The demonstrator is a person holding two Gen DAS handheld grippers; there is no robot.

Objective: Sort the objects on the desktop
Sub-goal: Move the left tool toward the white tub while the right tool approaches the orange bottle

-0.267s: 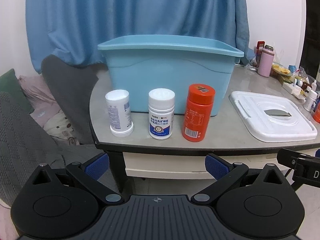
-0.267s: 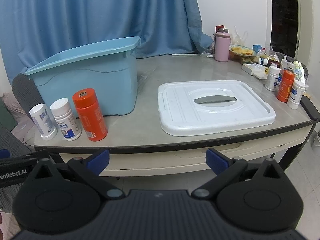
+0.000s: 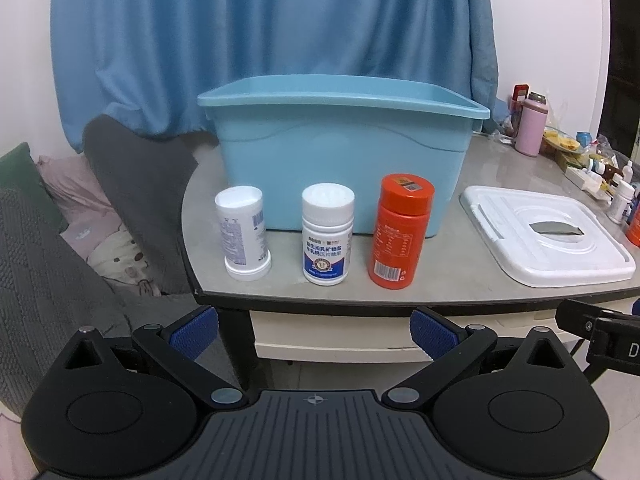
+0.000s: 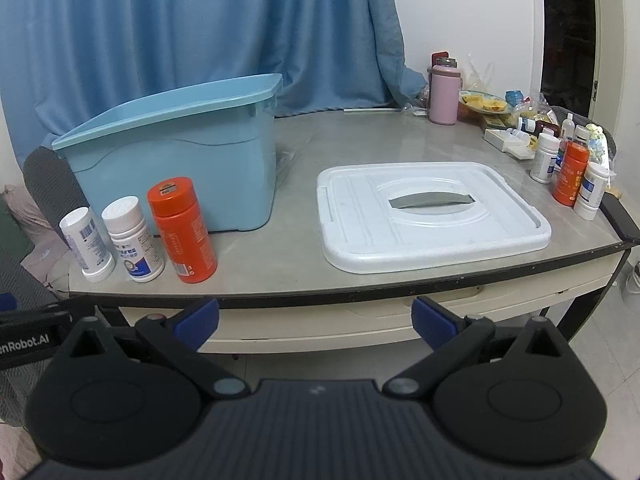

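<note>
Three bottles stand in a row at the table's front left, before a light blue bin (image 3: 340, 168): a slim white bottle (image 3: 243, 238), a white bottle with a blue label (image 3: 326, 240) and an orange bottle (image 3: 400, 230). They also show in the right wrist view: slim white bottle (image 4: 86, 244), blue-label bottle (image 4: 132, 240), orange bottle (image 4: 182, 230), and the bin (image 4: 176, 152). My left gripper (image 3: 314, 328) is open and empty, short of the table edge, facing the bottles. My right gripper (image 4: 316, 320) is open and empty, short of the table edge.
A white bin lid (image 4: 428, 216) lies flat on the grey table (image 4: 280, 264), also in the left wrist view (image 3: 548, 232). At the far right stand a pink flask (image 4: 443, 94), an orange bottle (image 4: 572, 178), white bottles (image 4: 592, 190) and food clutter. A sofa with cushions (image 3: 60, 240) is left of the table.
Both grippers have risen slightly and tilted, so the table sits lower in each view. The bottles, bin and lid have not moved.
</note>
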